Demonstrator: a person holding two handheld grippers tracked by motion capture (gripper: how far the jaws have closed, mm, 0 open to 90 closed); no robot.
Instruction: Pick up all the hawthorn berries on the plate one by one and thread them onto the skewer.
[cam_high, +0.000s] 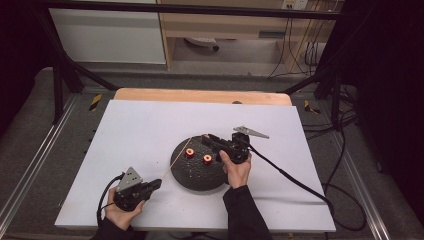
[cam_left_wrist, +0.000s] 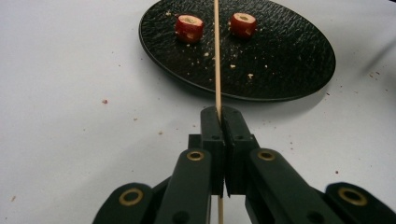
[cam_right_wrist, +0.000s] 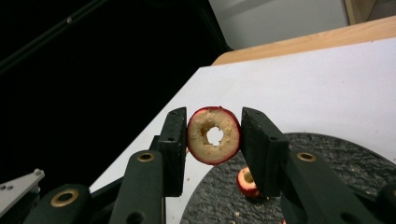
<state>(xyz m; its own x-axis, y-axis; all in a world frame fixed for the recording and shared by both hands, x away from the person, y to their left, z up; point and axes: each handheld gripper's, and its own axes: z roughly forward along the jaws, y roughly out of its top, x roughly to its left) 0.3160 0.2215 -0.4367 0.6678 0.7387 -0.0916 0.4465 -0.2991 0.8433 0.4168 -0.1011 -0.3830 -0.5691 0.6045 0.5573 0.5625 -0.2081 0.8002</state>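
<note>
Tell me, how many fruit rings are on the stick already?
None that I can see: the skewer looks bare. The left hand-held gripper is shut on it, aiming it over the black plate. The right hand-held gripper pinches one cored red fruit ring, hole facing the camera, ready for threading. Two more pieces wait on the plate, so nearly everything is left.
</note>
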